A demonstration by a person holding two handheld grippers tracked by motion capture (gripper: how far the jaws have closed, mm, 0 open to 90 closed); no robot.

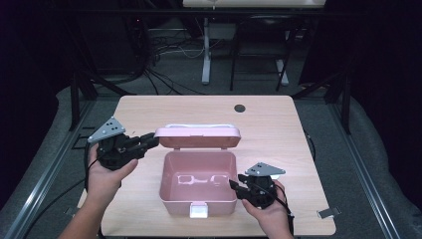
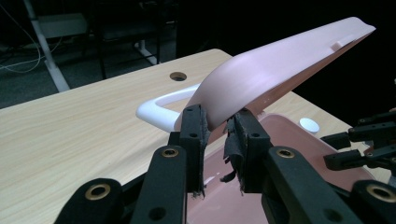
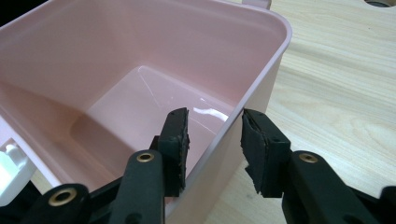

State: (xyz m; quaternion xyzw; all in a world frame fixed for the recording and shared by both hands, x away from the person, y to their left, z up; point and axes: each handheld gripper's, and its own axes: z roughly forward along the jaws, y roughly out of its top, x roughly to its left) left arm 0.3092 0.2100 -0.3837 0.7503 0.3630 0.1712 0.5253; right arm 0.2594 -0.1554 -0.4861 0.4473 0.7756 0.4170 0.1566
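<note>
A pink plastic box (image 1: 171, 179) stands open in the middle of the wooden table (image 1: 278, 129), with a white latch (image 1: 198, 211) at its front. Its pink lid (image 1: 197, 135) is tilted up at the back and carries a white handle (image 2: 159, 105). My left gripper (image 1: 149, 140) is at the lid's left end; in the left gripper view its pads (image 2: 194, 128) pinch the lid (image 2: 280, 65) edge. My right gripper (image 1: 234, 185) straddles the box's right wall (image 3: 261, 70), one jaw inside and one outside, with gaps on both sides. The box interior looks empty.
A round cable hole (image 1: 240, 108) sits near the table's far edge. A small metal clip (image 1: 328, 212) lies at the front right corner. Desk legs and cables stand on the floor beyond the table.
</note>
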